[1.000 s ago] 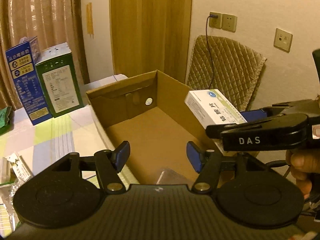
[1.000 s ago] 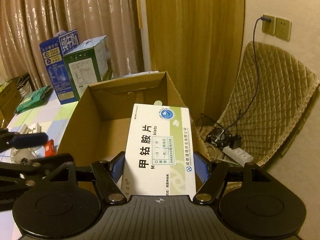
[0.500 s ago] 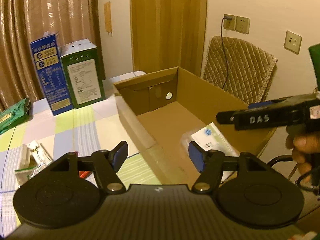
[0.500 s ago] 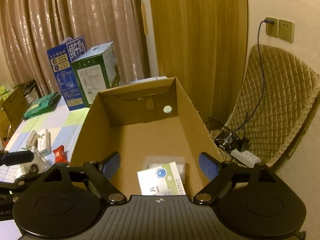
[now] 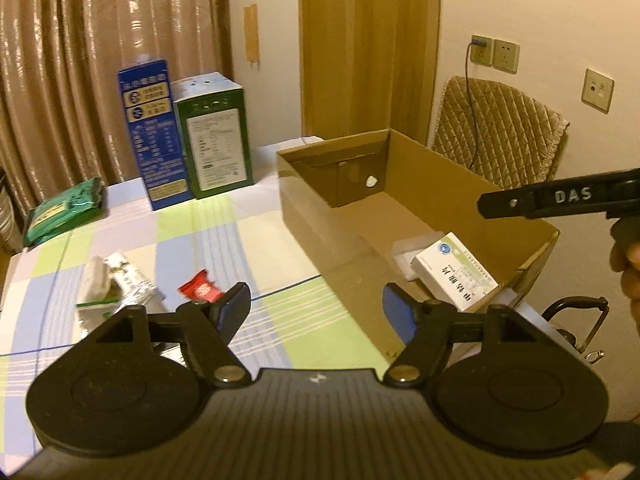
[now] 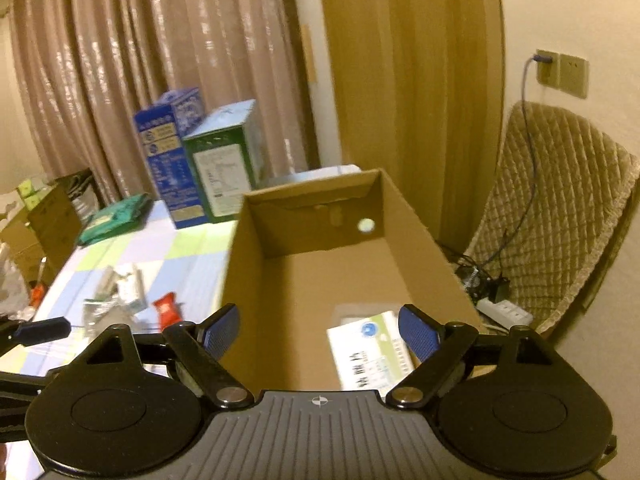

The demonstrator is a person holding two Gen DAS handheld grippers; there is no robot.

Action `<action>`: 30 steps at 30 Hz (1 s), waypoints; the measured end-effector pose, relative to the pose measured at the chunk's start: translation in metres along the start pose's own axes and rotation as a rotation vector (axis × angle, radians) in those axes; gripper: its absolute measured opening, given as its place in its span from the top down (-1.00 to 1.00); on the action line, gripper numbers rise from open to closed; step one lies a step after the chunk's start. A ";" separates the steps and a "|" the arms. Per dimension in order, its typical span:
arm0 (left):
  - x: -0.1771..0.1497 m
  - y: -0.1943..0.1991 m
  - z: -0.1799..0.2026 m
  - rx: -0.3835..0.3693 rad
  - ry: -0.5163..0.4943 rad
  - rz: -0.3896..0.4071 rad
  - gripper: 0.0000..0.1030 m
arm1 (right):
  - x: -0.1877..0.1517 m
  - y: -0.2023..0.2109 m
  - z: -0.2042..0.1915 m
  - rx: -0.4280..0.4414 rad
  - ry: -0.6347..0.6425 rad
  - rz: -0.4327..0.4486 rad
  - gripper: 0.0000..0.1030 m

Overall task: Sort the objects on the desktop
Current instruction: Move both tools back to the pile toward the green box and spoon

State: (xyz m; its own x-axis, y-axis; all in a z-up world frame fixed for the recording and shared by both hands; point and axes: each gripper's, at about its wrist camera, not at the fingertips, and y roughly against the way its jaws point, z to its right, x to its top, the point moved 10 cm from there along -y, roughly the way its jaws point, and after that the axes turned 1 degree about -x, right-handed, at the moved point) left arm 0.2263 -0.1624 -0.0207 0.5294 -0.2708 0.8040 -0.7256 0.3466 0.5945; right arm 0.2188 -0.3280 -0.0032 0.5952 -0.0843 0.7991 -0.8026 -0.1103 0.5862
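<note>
Now both claws are empty. Left claw (image 5: 316, 310) sits at the lower middle of its frame, jaws partly apart and just been opening, nothing between them, only checked tabletop (image 5: 248, 248) and the near wall of the cardboard box (image 5: 320, 216) behind. Right claw (image 6: 319, 332) has jaws wide, no opening lately, nothing gripped; its blue pads (image 6: 420, 336) frame the box interior. White medicine box (image 5: 456, 272) lies flat on the floor of the cardboard box, lower right of the left-wrist frame, on top of a clear plastic item too blurred to name; in the right-wrist view it is at lower centre-right, partly behind the right pad, not touched.

On the tabletop, left of the cardboard box: red sachet (image 5: 198, 290) just beside the left claw's left finger, white-green packets (image 5: 116, 284) further left, green pouch (image 5: 64, 212) at the far left edge. Blue carton (image 5: 154, 140) and green carton (image 5: 214, 140) stand upright side by side, touching, upper left, before the curtain (image 5: 80, 60). Quilted chair (image 5: 500, 128) is at right behind the box. Right claw's finger marked DAS pokes in at the right edge of the left-wrist frame, above the box.
</note>
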 end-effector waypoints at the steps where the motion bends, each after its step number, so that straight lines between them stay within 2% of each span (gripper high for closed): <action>1: -0.001 0.005 -0.003 0.006 0.002 0.003 -0.37 | 0.000 0.003 -0.007 0.008 0.007 0.002 -0.63; 18: -0.036 0.071 -0.072 0.108 0.087 0.024 -0.68 | -0.022 0.027 -0.104 0.100 0.125 -0.014 -0.66; 30: -0.061 0.096 -0.115 0.165 0.133 0.012 -0.75 | -0.043 0.023 -0.149 0.147 0.194 -0.037 -0.67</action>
State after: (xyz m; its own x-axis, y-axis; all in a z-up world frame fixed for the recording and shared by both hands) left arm 0.1750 -0.0091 -0.0118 0.5656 -0.1428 0.8122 -0.7885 0.1948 0.5833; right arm 0.1689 -0.1791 -0.0043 0.5943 0.1122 0.7964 -0.7577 -0.2537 0.6012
